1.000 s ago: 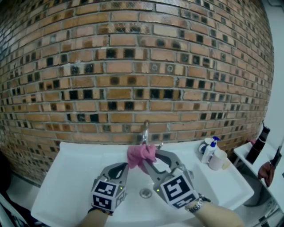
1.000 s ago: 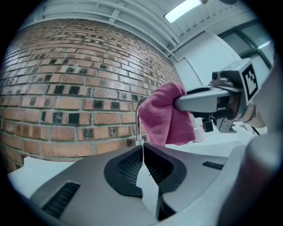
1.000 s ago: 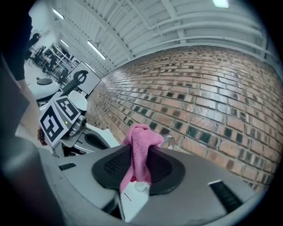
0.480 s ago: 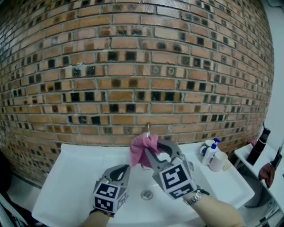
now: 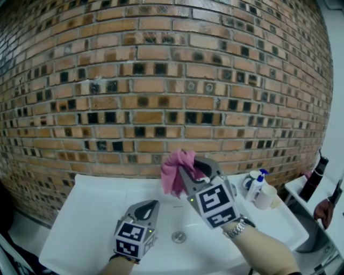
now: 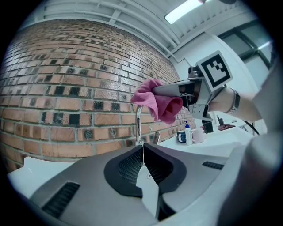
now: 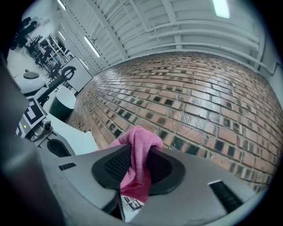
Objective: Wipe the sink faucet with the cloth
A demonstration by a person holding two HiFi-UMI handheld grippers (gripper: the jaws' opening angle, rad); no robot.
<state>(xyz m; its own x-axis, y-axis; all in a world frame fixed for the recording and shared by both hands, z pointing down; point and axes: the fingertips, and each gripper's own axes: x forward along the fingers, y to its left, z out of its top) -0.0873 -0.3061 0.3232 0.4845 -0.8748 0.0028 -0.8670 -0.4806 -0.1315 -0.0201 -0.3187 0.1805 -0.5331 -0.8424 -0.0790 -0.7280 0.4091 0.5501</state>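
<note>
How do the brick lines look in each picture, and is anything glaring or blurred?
Head view: brick wall courses bow strongly, fisheye. Left gripper view: ceiling light blown out, faucet sharp. Right gripper view: glossy sheen on the wall, cloth sharp, black corners.

Soft against shiny against rough here.
Pink cloth (image 5: pixel 173 172) looks fluffy and matt; faucet (image 6: pixel 138 123) gleams, polished metal; white sink (image 5: pixel 91 215) smooth and glossy; brick wall (image 5: pixel 161 70) coarse.

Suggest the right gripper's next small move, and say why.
Probably slide the cloth down the neck of the faucet. The right gripper pinches the cloth at the top of the faucet's bend, leaving the metal neck below uncovered.
</note>
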